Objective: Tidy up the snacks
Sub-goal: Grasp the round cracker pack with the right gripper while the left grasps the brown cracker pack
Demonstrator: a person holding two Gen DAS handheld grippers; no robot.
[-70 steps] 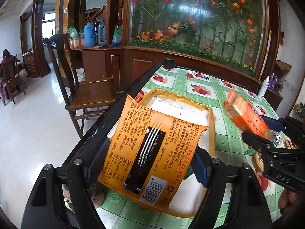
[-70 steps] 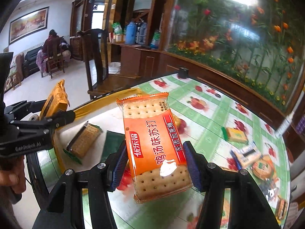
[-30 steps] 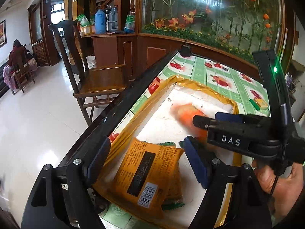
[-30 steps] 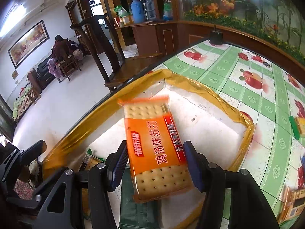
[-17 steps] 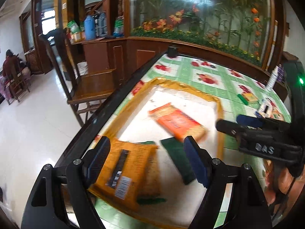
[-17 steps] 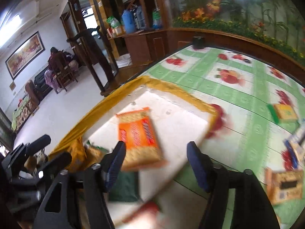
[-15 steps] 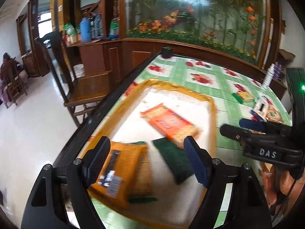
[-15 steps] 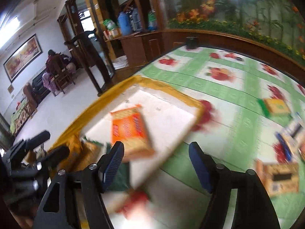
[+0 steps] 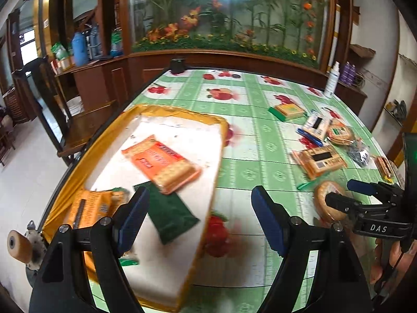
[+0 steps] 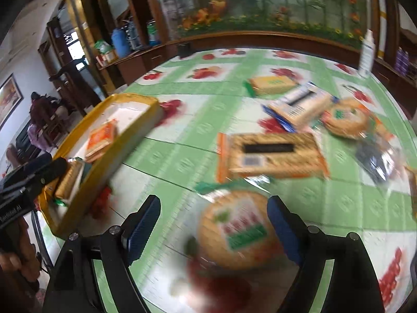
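Hovering my right gripper point(image 10: 211, 224) over the counter point(image 10: 182, 135), I have its jaws spread wide and empty, and the round cracker pack point(image 10: 238, 230) lies flat on the cloth just ahead, between the fingertips. It looks light, and I judge it brittle inside: a stack of thin biscuits in slick crinkly film. I would take it across the middle of the disc, squeezing only enough to stop it sliding, since a hard pinch could crack the biscuits and a grip on the loose film ends might let it swing or slip.

My left gripper point(image 9: 200, 216) is likewise wide apart and holds nothing, poised above the near right edge of the yellow tray point(image 9: 219, 140).

Inside the tray lie a yellow-orange packet point(image 9: 88, 207) at the near left corner, a dark green packet point(image 9: 169, 210) beside it, and an orange soda-cracker pack point(image 9: 161, 163) further in, overlapping the green one's far end.

Beyond the round pack a rectangular cracker pack point(image 10: 271, 156) lies barcode side up; stiff and flat, it should grip well across its short width. Further off sit a blue-edged packet point(image 10: 299, 105), another round pack point(image 10: 344, 117), a dark crumpled wrapper point(image 10: 375, 159) and a green-ended biscuit pack point(image 10: 271, 83), all apart from the tray.
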